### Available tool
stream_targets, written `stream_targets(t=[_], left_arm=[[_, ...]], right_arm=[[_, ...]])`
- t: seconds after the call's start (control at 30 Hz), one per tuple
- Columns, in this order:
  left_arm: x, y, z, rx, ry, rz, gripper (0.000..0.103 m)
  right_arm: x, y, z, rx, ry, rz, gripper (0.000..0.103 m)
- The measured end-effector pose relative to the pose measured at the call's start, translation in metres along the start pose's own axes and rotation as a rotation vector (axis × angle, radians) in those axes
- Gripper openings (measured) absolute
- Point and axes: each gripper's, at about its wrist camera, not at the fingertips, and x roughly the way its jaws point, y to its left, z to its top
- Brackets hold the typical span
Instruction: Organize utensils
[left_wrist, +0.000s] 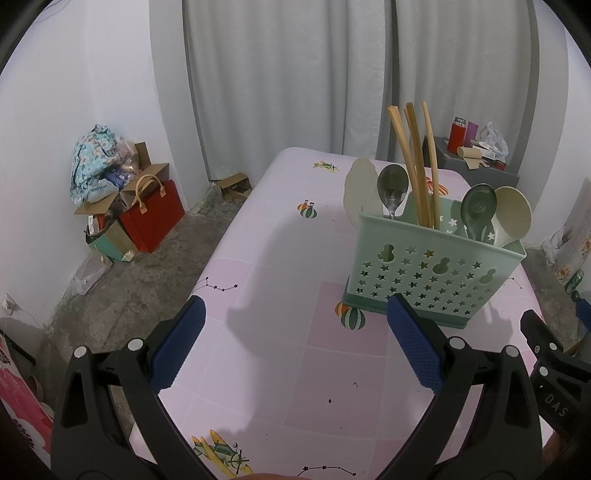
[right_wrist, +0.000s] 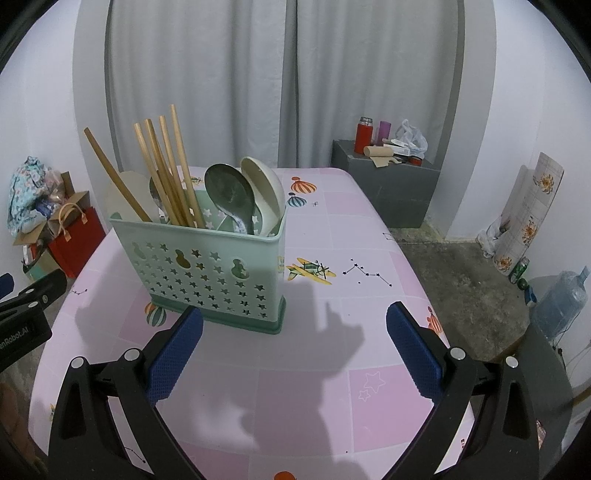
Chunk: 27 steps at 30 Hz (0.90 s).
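A pale green utensil holder (left_wrist: 436, 273) (right_wrist: 207, 280) with star cut-outs stands on the pink table (left_wrist: 277, 350) (right_wrist: 314, 369). Inside it stand wooden chopsticks (left_wrist: 417, 162) (right_wrist: 166, 173), metal spoons (left_wrist: 392, 188) (right_wrist: 229, 195) and cream plastic spoons (left_wrist: 513, 208) (right_wrist: 264, 188). My left gripper (left_wrist: 293, 308) is open, low over the table, left of and in front of the holder, nothing between its fingers. My right gripper (right_wrist: 295, 314) is open too, just in front of the holder's right end. The right gripper's edge (left_wrist: 546, 347) shows in the left wrist view.
Bags and boxes (left_wrist: 125, 206) are piled on the floor at the left wall. A grey cabinet (right_wrist: 388, 192) with a red flask stands behind the table. A water jug (right_wrist: 561, 302) and a tile board (right_wrist: 528, 210) sit at the right. Curtains hang behind.
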Motion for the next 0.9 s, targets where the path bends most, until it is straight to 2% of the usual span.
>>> stream_targets(t=[0.9], left_arm=[[-0.0002, 0.0015, 0.0007, -0.009, 0.005, -0.008, 0.095]], right_arm=[[-0.0010, -0.0003, 0.0002, 0.002, -0.003, 0.000, 0.097]])
